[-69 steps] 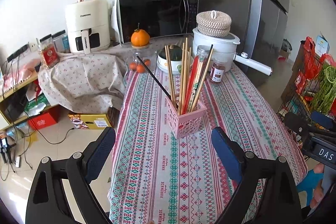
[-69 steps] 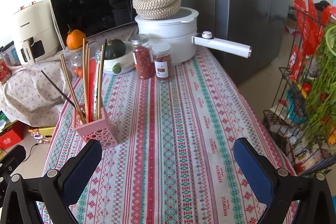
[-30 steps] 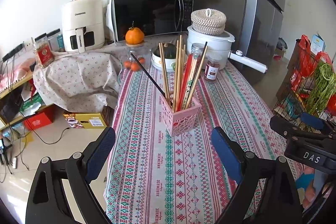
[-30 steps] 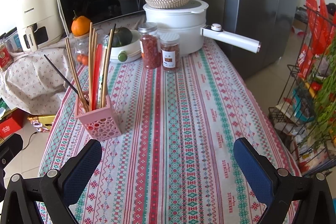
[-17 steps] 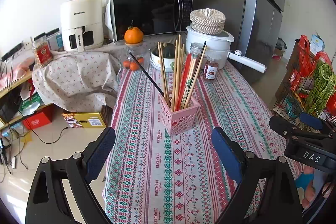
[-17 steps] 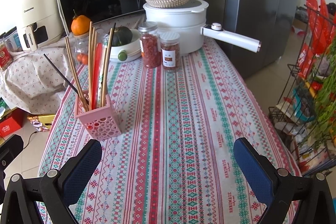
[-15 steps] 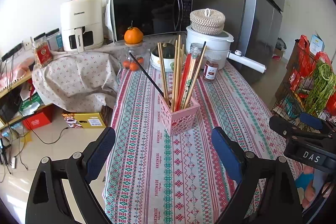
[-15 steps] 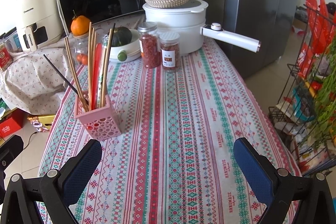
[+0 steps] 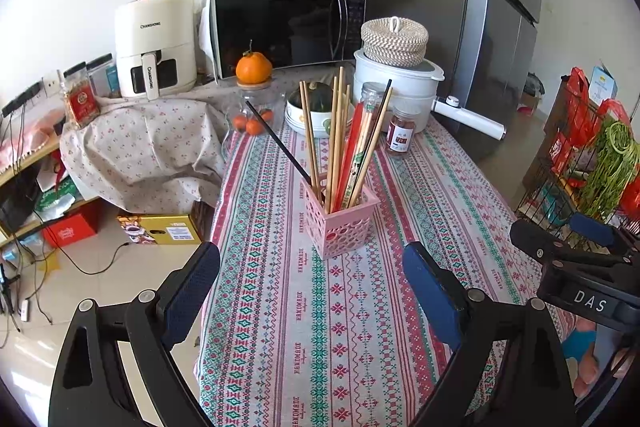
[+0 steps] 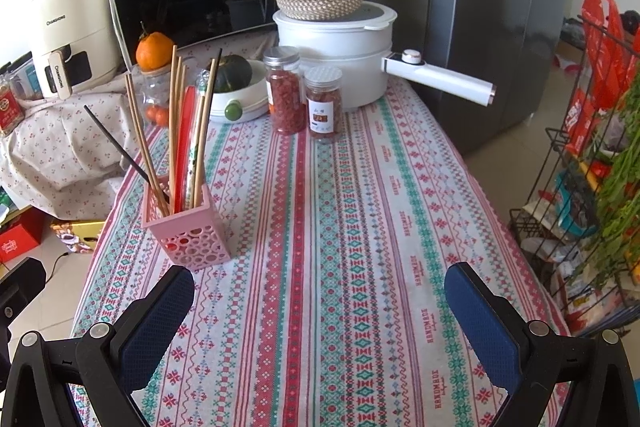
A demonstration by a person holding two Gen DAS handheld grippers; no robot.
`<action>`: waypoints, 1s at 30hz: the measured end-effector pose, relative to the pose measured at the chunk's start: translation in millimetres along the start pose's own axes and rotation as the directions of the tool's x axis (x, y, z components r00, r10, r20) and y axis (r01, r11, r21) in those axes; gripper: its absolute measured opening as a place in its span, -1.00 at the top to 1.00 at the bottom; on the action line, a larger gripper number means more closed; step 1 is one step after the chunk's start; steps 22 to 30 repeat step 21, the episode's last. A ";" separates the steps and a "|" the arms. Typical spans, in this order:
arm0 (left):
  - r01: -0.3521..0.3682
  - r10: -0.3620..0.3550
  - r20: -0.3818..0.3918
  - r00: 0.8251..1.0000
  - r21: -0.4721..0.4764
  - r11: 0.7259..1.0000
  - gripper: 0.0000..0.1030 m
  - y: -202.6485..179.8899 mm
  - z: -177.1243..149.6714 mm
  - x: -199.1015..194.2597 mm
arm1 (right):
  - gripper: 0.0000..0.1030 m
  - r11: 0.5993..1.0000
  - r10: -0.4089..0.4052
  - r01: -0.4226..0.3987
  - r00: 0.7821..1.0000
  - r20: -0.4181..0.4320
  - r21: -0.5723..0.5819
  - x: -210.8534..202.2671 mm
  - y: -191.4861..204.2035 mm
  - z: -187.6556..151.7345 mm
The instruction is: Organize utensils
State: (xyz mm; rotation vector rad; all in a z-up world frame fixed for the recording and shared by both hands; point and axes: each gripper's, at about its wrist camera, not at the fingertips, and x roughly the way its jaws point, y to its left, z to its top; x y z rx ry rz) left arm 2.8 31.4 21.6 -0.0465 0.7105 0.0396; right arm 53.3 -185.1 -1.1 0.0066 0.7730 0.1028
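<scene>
Patterned red, green and white cloth covers the bench (image 9: 360, 307), which runs away from both cameras toward a microwave (image 9: 286, 25) and a tall grey refrigerator (image 10: 500, 27) at the far end.

Only in the left wrist view are the tiled floor, a yellow box (image 9: 160, 229) lying on it and trailing cables at the far left seen in full, and the right gripper's body is caught at that view's right edge. Two lidded jars (image 10: 304, 99) of red contents are shown clearly side by side in the right wrist view; in the left wrist view one is largely hidden behind the chopsticks.

A pink holder (image 9: 340, 219) (image 10: 186, 227) with round perforations stands upright on the cloth near the bench's left edge, ahead of the left gripper (image 9: 312, 283) and to the near left of the right gripper (image 10: 320, 303). Chopsticks (image 9: 340, 139) (image 10: 188, 131) are held in it: several pale wooden ones, a red pair, and two black ones, one of which leans far out to the left.

Further back, a white bowl (image 10: 240, 103) holds a dark green squash, a glass jar (image 9: 252, 107) holding small oranges is topped by a larger orange, and a white pot (image 10: 340, 59) carries a woven lid.

Both sets of fingers are spread wide with nothing between them.
</scene>
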 end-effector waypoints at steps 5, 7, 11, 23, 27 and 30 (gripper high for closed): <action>0.001 -0.001 0.002 1.000 0.000 1.000 -0.83 -0.5 0.1 0.0 | -1.00 1.000 -0.002 0.002 1.000 0.005 0.000 -0.1 0.3 0.5; 0.000 0.000 0.002 1.000 -0.001 1.000 -0.83 -0.1 0.0 -0.1 | -1.00 1.000 -0.006 0.006 1.000 0.010 -0.001 -0.8 0.5 0.7; 0.000 0.000 0.005 1.000 -0.002 1.000 -0.83 -0.2 0.6 -0.4 | -1.00 1.000 -0.009 0.009 1.000 0.016 -0.005 -1.6 0.8 1.3; 0.003 -0.003 0.016 1.000 -0.013 1.000 -0.83 1.3 3.2 -2.3 | -1.00 1.000 -0.007 0.008 1.000 0.030 -0.010 -5.2 3.2 1.8; 0.003 -0.003 0.016 1.000 -0.013 1.000 -0.83 1.3 3.2 -2.3 | -1.00 1.000 -0.007 0.008 1.000 0.030 -0.010 -5.2 3.2 1.8; 0.003 -0.003 0.016 1.000 -0.013 1.000 -0.83 1.3 3.2 -2.3 | -1.00 1.000 -0.007 0.008 1.000 0.030 -0.010 -5.2 3.2 1.8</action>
